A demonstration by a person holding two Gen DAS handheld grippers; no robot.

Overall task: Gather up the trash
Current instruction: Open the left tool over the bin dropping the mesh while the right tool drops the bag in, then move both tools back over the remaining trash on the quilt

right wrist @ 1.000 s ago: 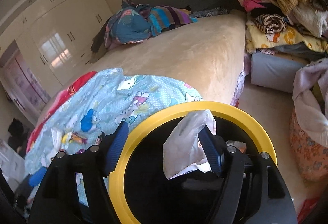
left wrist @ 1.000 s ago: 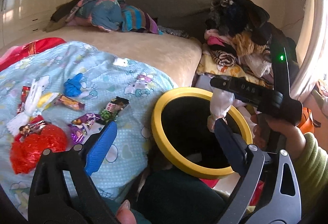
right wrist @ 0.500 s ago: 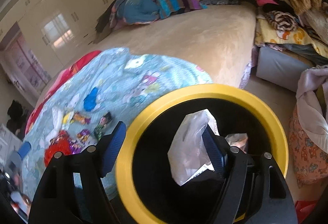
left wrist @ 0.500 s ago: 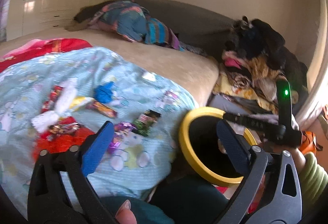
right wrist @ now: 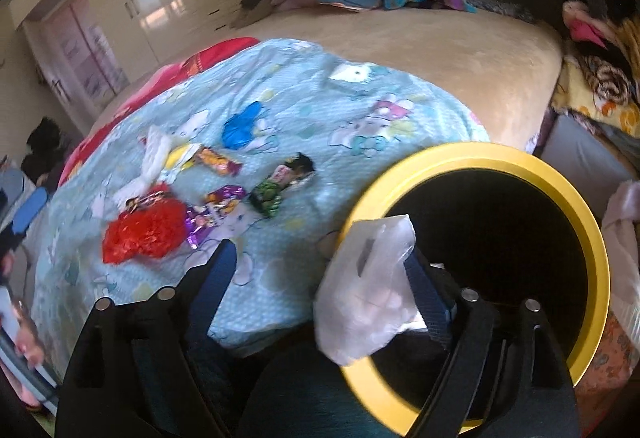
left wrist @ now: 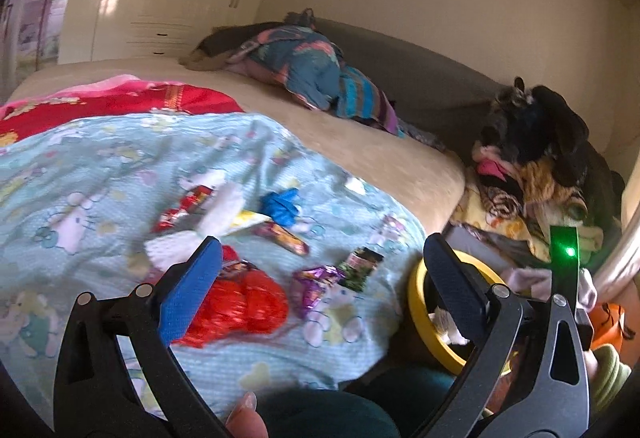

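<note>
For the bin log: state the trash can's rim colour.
Yellow rim, black inside; clearest in the right wrist view.

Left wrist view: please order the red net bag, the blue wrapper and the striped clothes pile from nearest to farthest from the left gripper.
1. Red net bag, right by the left gripper's blue finger.
2. Blue wrapper, farther up the quilt.
3. Striped clothes pile, at the far end of the bed.

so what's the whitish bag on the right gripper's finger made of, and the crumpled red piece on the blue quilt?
Whitish bag: likely thin plastic film, translucent and limp, with soft crinkled folds. Crumpled red piece: probably glossy cellophane or plastic wrap; tight creases with bright glints. Motion blur leaves both uncertain.
</note>
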